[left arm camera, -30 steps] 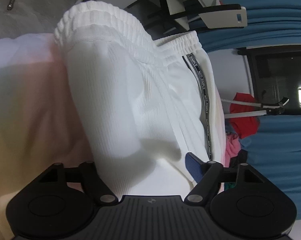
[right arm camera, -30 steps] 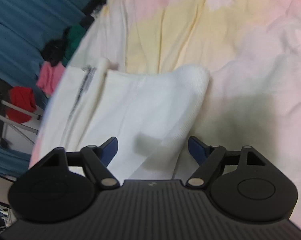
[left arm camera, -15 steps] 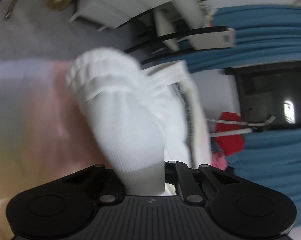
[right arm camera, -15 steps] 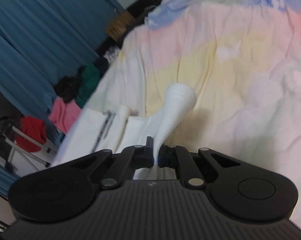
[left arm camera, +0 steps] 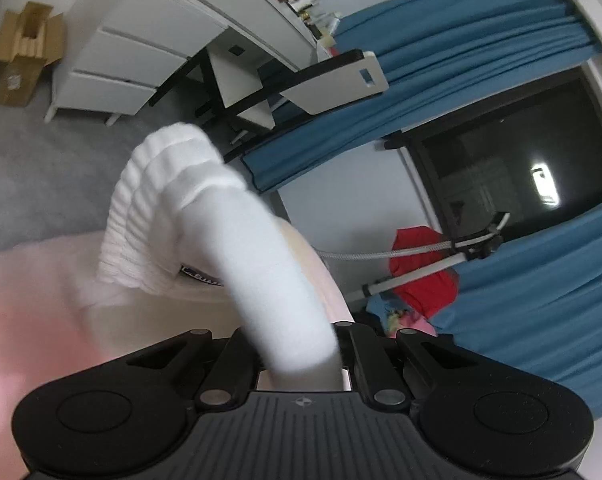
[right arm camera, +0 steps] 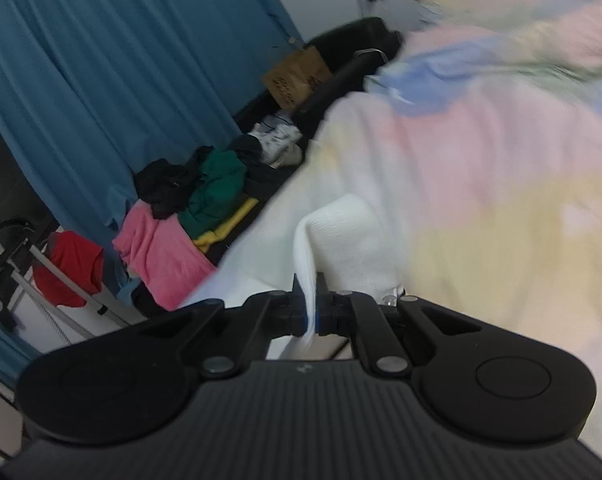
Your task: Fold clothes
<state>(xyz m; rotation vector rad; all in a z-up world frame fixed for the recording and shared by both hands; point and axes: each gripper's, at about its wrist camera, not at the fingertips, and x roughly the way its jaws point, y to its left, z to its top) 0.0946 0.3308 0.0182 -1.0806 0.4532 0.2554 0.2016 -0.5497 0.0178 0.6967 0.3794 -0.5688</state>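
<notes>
- White trousers [left arm camera: 261, 264] pinched in both tools, raised off the pastel bed cover [right arm camera: 501, 200].
- Left tool [left arm camera: 301, 360] clenched on a bunched section, ribbed waistband [left arm camera: 157, 208] arching ahead.
- Right tool [right arm camera: 311, 312] clamped on a thin edge.
- Likely mid-fold: lifting.
- Next: carry across, lay flat, release.
</notes>
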